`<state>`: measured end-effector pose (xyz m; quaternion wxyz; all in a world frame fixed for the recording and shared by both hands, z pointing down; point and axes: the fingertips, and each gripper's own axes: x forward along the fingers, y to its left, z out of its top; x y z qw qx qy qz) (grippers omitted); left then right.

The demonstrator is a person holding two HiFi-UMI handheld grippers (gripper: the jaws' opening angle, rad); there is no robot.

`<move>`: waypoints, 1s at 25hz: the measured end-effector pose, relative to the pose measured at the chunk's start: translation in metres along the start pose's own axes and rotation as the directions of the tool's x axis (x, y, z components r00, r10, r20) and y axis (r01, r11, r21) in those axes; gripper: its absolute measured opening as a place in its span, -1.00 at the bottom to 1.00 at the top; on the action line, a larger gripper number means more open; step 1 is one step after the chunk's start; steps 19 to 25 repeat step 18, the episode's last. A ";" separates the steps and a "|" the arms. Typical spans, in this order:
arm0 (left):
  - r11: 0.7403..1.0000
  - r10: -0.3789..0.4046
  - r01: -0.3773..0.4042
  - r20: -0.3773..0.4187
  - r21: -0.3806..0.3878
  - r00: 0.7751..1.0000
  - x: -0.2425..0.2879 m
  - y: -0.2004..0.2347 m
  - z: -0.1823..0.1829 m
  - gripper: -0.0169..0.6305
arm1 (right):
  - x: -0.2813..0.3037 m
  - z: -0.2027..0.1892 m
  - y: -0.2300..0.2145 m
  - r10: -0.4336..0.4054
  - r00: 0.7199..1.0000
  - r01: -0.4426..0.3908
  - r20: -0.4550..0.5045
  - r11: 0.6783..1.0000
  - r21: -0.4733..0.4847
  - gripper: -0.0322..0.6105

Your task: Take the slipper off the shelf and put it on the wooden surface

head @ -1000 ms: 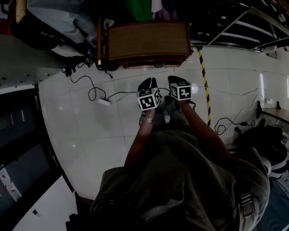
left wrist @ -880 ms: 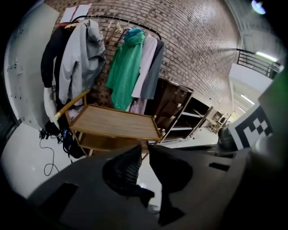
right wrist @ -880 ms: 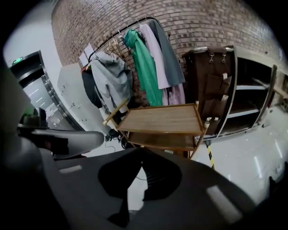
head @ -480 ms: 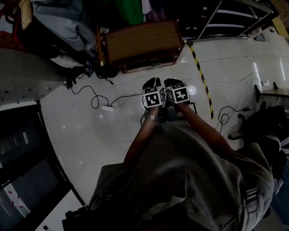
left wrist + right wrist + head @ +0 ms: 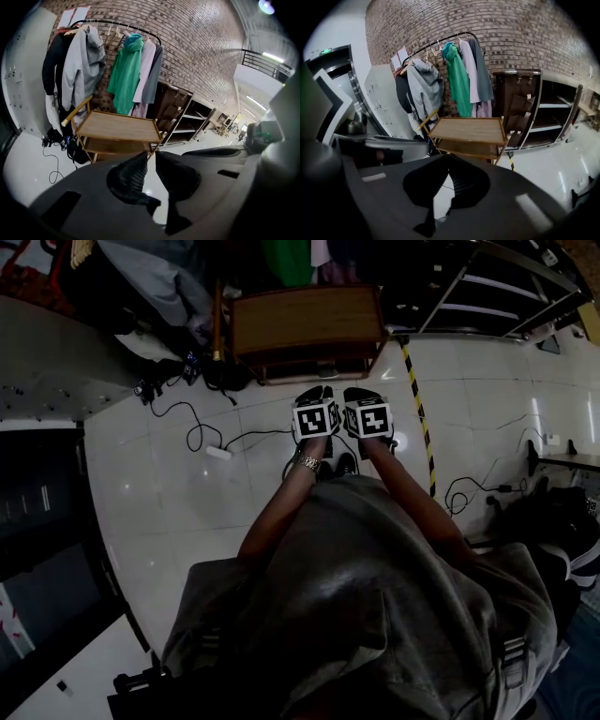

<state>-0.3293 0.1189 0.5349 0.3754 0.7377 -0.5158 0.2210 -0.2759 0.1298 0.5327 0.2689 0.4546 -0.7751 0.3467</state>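
Slipper is not to be seen in any view, so it has not been picked up; I judge it lies somewhere in the shelf, which stands just right of the cart, but the bays are too dark to tell.

Over the last second the two grippers have drawn together and now sit side by side in front of the cart, nearer to it than before. The shelf has also come further into the head view. This reads as the approach, with the reach not yet begun.

The left gripper has its jaws a little apart, with only floor showing through the gap. The right gripper has its jaws together, holding nothing, and will need to part before any grasp.

The cart's top is bare wood, likely the place to set the slipper down, and its lower level looks bare too. The shelf bays that catch light seem empty. Behind the cart, a rack carries coats.
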 end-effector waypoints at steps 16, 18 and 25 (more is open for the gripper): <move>0.995 -0.029 0.026 0.034 0.101 0.999 -0.015 -0.021 0.012 -0.77 | -0.014 0.003 -0.005 -0.010 0.999 0.008 0.033 0.999 0.044 -0.90; 0.992 -0.041 0.037 0.032 0.120 0.999 -0.016 -0.028 0.010 -0.77 | -0.018 0.002 -0.003 0.001 0.999 -0.004 0.046 0.999 0.053 -0.90; 0.992 -0.041 0.037 0.032 0.120 0.999 -0.016 -0.028 0.010 -0.77 | -0.018 0.002 -0.003 0.001 0.999 -0.004 0.046 0.999 0.053 -0.90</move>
